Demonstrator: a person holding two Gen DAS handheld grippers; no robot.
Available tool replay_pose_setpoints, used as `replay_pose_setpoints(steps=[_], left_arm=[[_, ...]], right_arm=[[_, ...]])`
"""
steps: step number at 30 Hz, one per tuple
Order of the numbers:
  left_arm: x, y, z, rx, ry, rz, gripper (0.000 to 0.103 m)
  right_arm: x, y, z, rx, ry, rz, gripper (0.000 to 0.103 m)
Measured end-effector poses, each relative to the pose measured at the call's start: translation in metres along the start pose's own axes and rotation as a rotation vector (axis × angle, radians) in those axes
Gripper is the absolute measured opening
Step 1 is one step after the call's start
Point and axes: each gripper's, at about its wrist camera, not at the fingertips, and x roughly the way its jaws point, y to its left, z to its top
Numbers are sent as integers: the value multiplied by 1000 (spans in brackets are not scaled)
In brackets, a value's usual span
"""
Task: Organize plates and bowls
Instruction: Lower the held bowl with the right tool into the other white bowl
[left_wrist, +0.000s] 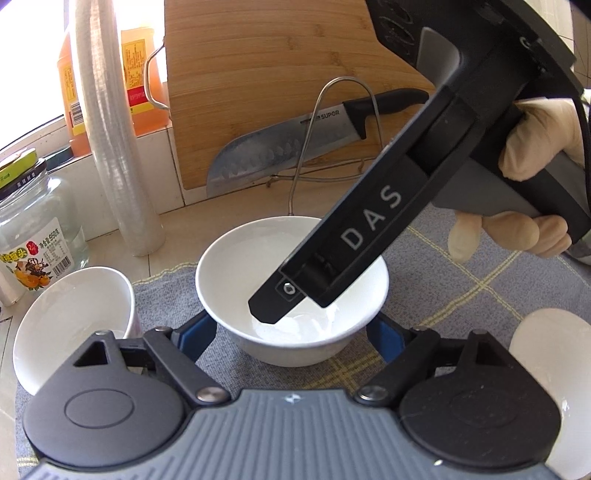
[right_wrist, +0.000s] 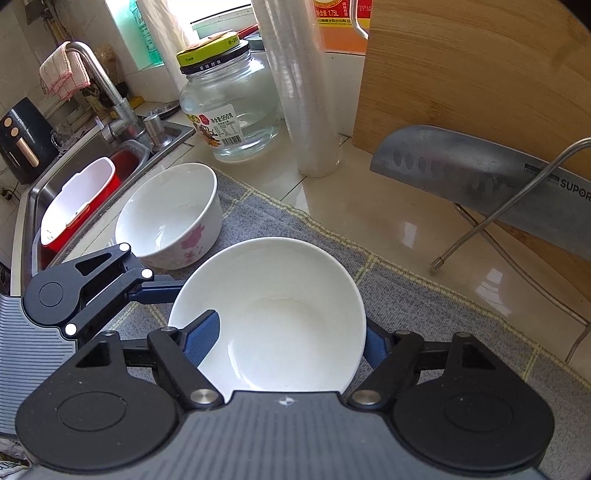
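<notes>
My black left gripper spreads its jaws wide; my black right gripper tilts down, jaws likewise parted.

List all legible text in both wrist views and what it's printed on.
"SUPOR" – blade of the knife, against the cutting board.
"DAS" – finger of the right gripper.
"950" inside a Chinese weight line – label of the glass jar.
"1.75L" – label of the orange bottle.
Remaining Chinese print and barcodes on both labels: too small to read.
The white bowl: no text.
</notes>
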Motion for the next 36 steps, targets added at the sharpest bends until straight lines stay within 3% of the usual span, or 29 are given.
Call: replay_pose_setpoints(steps=[10,21,36], left_arm=[[-8,-3,1,1,-2,-3,88],[-40,-14,11,7,-18,5,88],[-85,-48,9,13,-47,-31,88]], right_arm=[[-7,7,-2,-13,3,1,84],[-40,23,-5,-25,-35,20,85],[-93,51,-40,-42,-73,7,87]])
